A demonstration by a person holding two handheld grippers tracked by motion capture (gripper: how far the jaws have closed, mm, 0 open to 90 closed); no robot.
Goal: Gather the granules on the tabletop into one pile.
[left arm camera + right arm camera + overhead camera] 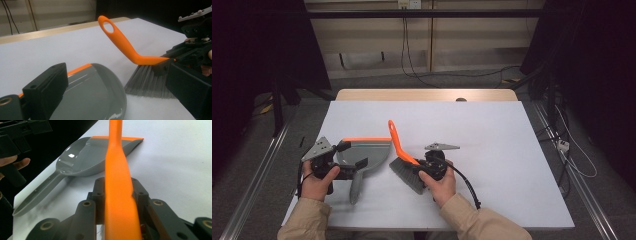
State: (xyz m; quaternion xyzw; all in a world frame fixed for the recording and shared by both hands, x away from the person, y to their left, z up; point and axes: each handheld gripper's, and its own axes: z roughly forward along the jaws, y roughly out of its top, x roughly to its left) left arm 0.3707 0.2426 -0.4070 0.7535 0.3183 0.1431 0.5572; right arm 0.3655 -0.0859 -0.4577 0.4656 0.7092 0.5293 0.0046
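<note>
Hands sit nearest, at the table's front edge, each holding a gripper. The left gripper (346,159) reaches in over the grey plastic dustpan with the orange lip (364,152); in the left gripper view one black jaw lies against the pan's outer wall and the other stands off to the side, but whether the jaws pinch the pan's rim I cannot tell. Steadying the pan seems the likely purpose, so it does not slide when bristles push at it. The pan's grey handle (356,187) points back toward the person, its mouth faces away.

The right gripper (424,169) is clenched on the small hand brush with the orange curved plastic handle (397,142), gripping low on the stem just above the grey bristles (404,172) (a low hold gives better control of the sweep). The bristles rest on the white tabletop (492,150) just beside the pan's right wall, and the looped end of the handle rises up and away.

Farther off, the tabletop continues to a wooden edge strip (427,95).
</note>
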